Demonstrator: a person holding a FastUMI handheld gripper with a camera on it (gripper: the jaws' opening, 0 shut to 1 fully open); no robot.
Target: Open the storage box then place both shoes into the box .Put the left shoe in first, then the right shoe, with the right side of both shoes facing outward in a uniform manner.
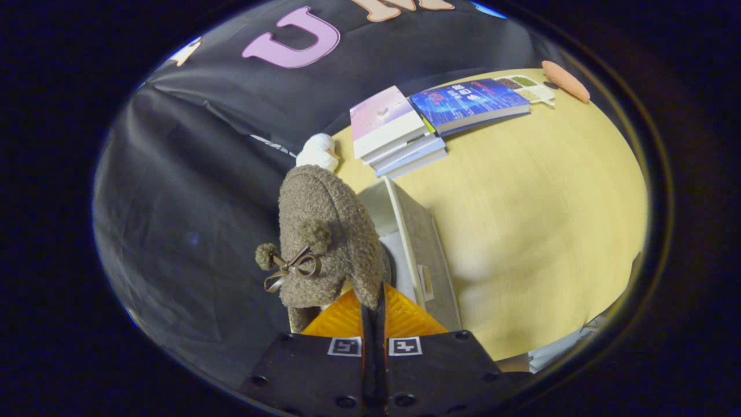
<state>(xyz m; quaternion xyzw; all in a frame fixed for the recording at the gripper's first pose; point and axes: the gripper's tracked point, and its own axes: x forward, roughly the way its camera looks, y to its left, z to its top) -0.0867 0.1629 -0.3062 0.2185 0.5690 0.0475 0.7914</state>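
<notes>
The shoe (pixel 324 231), a brown fuzzy slipper with a small bow and pompoms, hangs in the gripper (pixel 373 315). The orange fingers (pixel 341 318) are drawn nearly together, pinching a thin edge at the shoe's heel end, so the toe points away from them. The shoe is lifted clear of the table (pixel 538 220) and sits just beside the box (pixel 419 243), partly overlapping its open mouth on the side facing the booth's black cloth wall.

The step in hand looks like carrying this shoe into the box. To do it well, the person would want to bring the shoe squarely over the opening, keep the pinch firm because the grip is only on a thin rim, and lower it without catching the box's wall. Whether this is the left or the right shoe cannot be told, so the facing should be checked before letting go.

The box is pale grey and stands open; what shows of its inside looks light and bare, though the shoe hides much of it. Beyond the box lies a white soft thing (pixel 317 152), then a stack of books (pixel 399 136), a blue book (pixel 469 104), a small tray (pixel 529 87) and an orange oblong thing (pixel 565 81).
</notes>
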